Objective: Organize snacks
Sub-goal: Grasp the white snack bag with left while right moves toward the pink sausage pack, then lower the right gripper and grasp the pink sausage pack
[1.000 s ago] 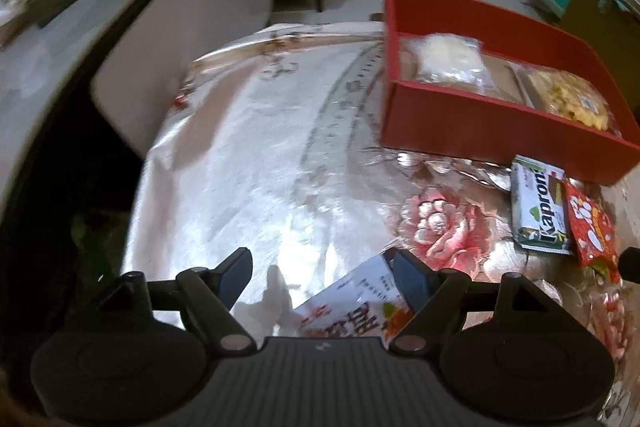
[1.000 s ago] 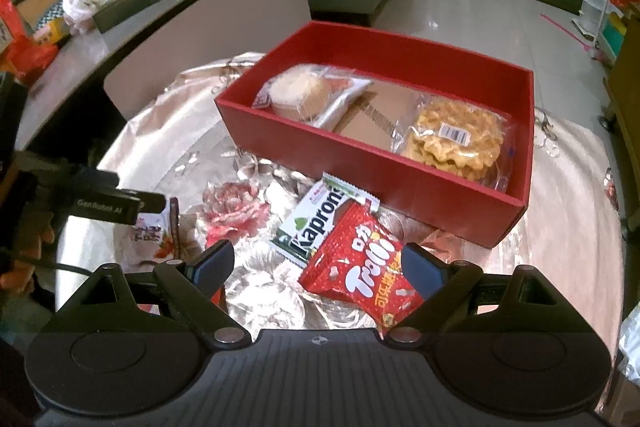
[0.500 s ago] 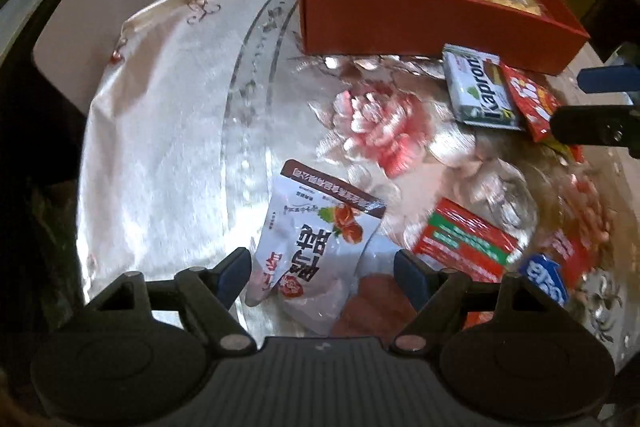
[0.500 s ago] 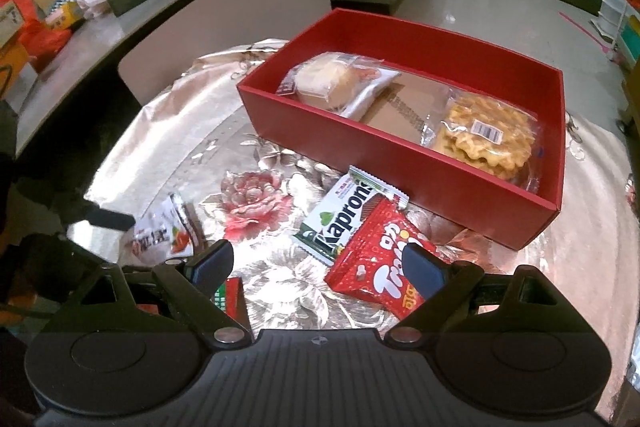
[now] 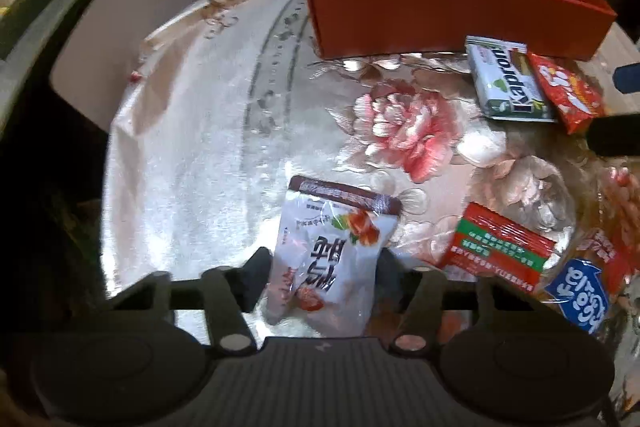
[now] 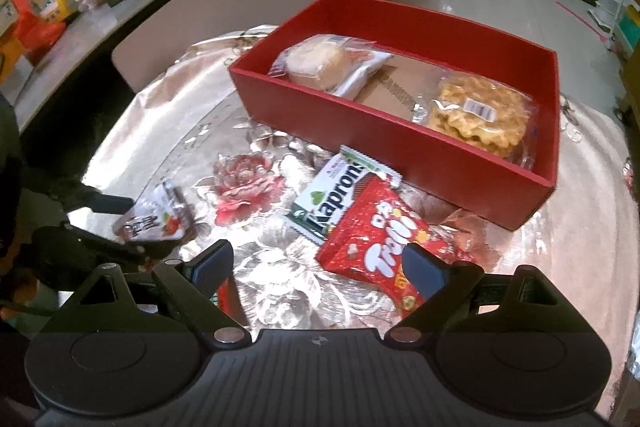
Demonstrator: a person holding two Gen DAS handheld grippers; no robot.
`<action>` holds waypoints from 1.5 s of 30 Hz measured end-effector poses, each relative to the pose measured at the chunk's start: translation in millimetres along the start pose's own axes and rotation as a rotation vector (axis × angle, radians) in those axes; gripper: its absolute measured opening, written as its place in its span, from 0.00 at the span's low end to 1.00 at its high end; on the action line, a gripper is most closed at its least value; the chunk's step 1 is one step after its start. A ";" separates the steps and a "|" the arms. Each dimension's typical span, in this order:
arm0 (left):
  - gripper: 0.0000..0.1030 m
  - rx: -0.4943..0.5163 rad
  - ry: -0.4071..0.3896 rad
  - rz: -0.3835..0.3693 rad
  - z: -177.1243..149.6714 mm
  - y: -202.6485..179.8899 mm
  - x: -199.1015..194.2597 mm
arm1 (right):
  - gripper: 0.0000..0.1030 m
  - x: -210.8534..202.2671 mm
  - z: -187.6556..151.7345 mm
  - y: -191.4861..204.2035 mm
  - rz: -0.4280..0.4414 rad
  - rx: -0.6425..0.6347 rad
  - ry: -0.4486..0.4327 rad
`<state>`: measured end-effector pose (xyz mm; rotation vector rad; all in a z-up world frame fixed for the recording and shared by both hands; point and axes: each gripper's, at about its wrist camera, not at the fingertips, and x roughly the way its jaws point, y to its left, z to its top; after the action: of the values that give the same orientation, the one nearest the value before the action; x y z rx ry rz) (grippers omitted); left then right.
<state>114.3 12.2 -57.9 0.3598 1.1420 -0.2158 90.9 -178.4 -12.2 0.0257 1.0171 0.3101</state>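
The left gripper (image 5: 322, 271) has its fingers pressed on a white pouch (image 5: 332, 251) at the table's near edge, the right gripper (image 6: 318, 263) wide open and empty, so the pouch should be lifted gently toward the far red box (image 6: 400, 131).

Table cover (image 5: 192, 155): satiny cloth, strong sheen, raised floral pattern. Red box (image 6: 460, 163): matt card walls, plain brown cardboard floor. White pouch (image 5: 332, 259): glossy plastic film, crinkled. Green-white wafer pack (image 6: 332, 195) and red snack bag (image 6: 376, 247): shiny printed foil. Pastry wrapper (image 6: 320, 61) and waffle wrapper (image 6: 480, 115): clear film. Right gripper (image 6: 318, 265): matt black plastic, ribbed body; fingers (image 6: 424, 271) smooth blue-grey pads.
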 end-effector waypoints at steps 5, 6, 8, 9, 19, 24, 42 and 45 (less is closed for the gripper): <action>0.43 -0.068 -0.013 -0.006 -1.1 15.5 -8.0 | 0.92 -2.8 -4.7 10.5 0.008 -0.010 0.002; 0.43 -0.094 -0.025 -0.022 -0.4 20.6 -12.4 | 0.92 -3.8 -7.6 12.8 0.009 -0.013 0.005; 0.43 -0.140 -0.054 -0.047 2.0 27.4 -22.3 | 0.92 -4.3 -14.2 16.7 0.009 -0.014 0.014; 0.43 -0.160 -0.072 -0.058 3.2 30.8 -28.6 | 0.92 -3.9 -18.3 18.4 0.009 -0.012 0.021; 0.43 -0.329 -0.175 -0.158 13.3 65.4 -60.3 | 0.92 20.6 -30.5 83.6 0.074 -0.202 0.065; 0.43 -0.360 -0.178 -0.182 16.7 73.4 -59.6 | 0.92 38.4 -13.6 111.6 0.127 -0.249 0.076; 0.43 -0.369 -0.174 -0.220 17.9 81.6 -60.7 | 0.91 87.1 -24.2 162.5 0.119 -0.472 0.191; 0.44 -0.369 -0.173 -0.218 17.9 81.1 -60.6 | 0.75 77.3 -21.5 156.0 0.122 -0.433 0.172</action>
<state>133.2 79.2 17.8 -0.1099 1.0235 -0.2176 72.6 -11.2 -62.2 -0.3369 1.1026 0.6474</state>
